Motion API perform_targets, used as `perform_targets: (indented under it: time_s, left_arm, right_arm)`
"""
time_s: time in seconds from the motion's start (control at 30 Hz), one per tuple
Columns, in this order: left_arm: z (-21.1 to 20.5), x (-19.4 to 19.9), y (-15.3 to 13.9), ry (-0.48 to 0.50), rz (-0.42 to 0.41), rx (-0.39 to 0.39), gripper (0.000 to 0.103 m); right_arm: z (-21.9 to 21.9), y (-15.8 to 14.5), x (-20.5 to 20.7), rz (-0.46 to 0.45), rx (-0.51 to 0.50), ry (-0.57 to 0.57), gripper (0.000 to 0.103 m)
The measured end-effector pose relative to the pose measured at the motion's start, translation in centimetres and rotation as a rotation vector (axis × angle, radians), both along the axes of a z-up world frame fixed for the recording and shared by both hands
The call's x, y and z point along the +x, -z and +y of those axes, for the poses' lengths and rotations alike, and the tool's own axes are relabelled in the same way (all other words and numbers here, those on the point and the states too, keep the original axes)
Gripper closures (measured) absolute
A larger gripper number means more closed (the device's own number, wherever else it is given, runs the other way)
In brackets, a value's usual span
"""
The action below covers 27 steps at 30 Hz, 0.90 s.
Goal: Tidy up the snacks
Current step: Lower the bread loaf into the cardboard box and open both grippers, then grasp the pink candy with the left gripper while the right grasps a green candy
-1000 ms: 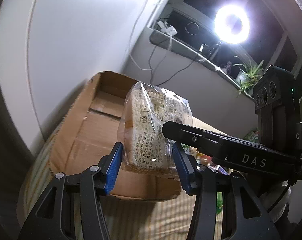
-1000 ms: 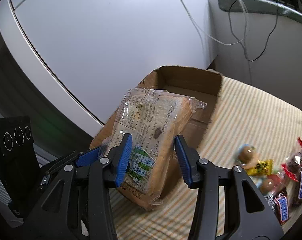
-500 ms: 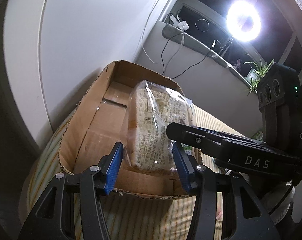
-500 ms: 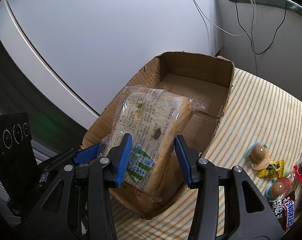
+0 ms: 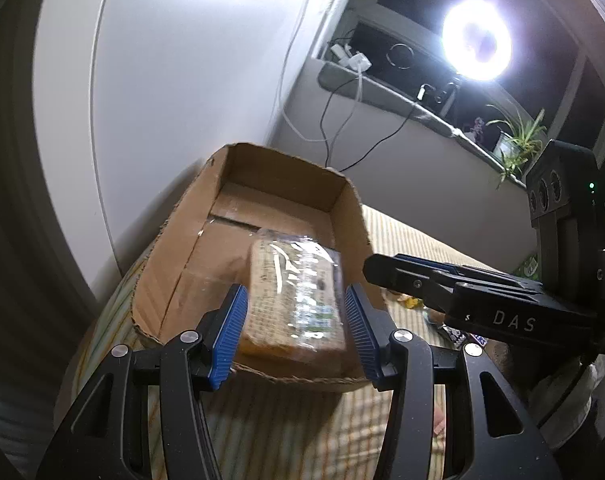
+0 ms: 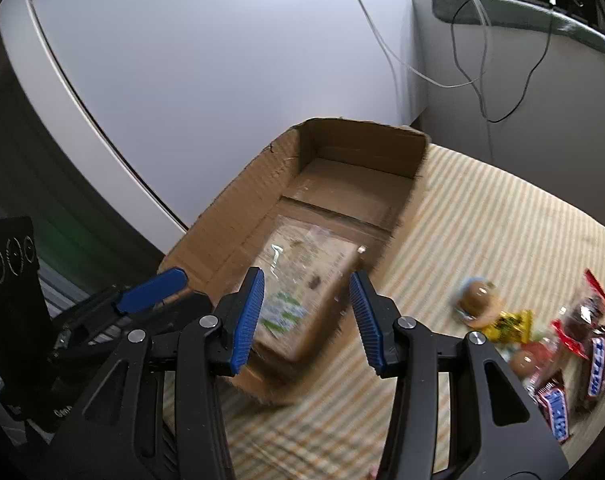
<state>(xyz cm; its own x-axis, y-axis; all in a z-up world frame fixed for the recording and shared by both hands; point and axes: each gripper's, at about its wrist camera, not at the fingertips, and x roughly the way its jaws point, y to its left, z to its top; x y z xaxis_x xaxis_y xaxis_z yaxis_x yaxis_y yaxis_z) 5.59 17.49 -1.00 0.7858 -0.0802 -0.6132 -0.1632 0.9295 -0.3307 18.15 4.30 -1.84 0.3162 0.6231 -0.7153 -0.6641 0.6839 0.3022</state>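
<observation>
- The cardboard box (image 5: 286,176) stands open-topped on a striped cloth (image 6: 482,208), close to a white wall. The only thing in it is the wrapped bread loaf (image 5: 294,304), lying flat on the box floor near the front wall.
- In the right wrist view the loaf (image 6: 302,276) sits against the box's right-hand wall, and the far half of the box (image 6: 238,216) has bare cardboard.
- The left claw (image 5: 296,332) is released: its blue pads frame the loaf from above the box's front rim but grasp nothing.
- The right claw (image 6: 306,312) is likewise released, poised over the same front corner with nothing between its pads.
- Outside the box, well to its right, loose snacks lie on the cloth: two round sweets in clear cups (image 6: 478,300), a yellow packet (image 6: 510,324) and chocolate bars (image 6: 554,408).
- The loaf is blurred in both views, so its label print cannot be read.
- The chocolate bars are cut off at the picture's edge and smeared.
- In the left wrist view the right claw (image 5: 422,280) hides most of the snacks.
</observation>
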Motion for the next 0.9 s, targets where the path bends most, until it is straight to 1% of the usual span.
perform_targets:
  time_s: [0.1,0.2,0.33,0.47,0.57,0.63,0.73,0.8,0.9]
  left_arm:
    - [-1.2,-0.7,-0.5,0.013,-0.018,0.019,0.054]
    - [-2.4,-1.1,-0.6,0.034,-0.026,0.027,0.054]
    - [-4.7,-1.4,-0.2,0.095,-0.014,0.032,0.054]
    - [-7.2,-1.5,0.8,0.177,0.019,0.016,0.054]
    - [-9.0,-1.7,1.6,0.221,0.052,-0.006,0.054]
    - [-10.4,-2.0,2.4,0.261,0.078,-0.015,0.054]
    - [-12.4,-2.2,3.6,0.317,0.123,-0.017,0.054]
    - [-13.1,-2.2,4.3,0.33,0.149,-0.023,0.054]
    - [-13.8,-2.1,5.1,0.338,0.178,-0.026,0.054]
  right_arm:
    - [-1.7,-0.1,-0.6,-0.019,-0.004,0.013,0.056]
    - [-4.3,-0.3,-1.1,-0.032,0.001,0.037,0.056]
    - [-8.1,-0.2,-1.7,-0.044,-0.004,0.08,0.055]
    - [-12.1,0.5,-2.2,-0.065,-0.057,0.137,0.055]
    - [-14.9,1.4,-2.6,-0.082,-0.123,0.184,0.055]
    - [-16.5,2.0,-2.7,-0.075,-0.146,0.202,0.055]
    - [-18.3,2.9,-2.9,-0.036,-0.147,0.208,0.055]
    - [-19.0,3.5,-3.5,-0.019,-0.156,0.2,0.056]
    - [-19.0,4.6,-4.8,0.022,-0.167,0.157,0.056]
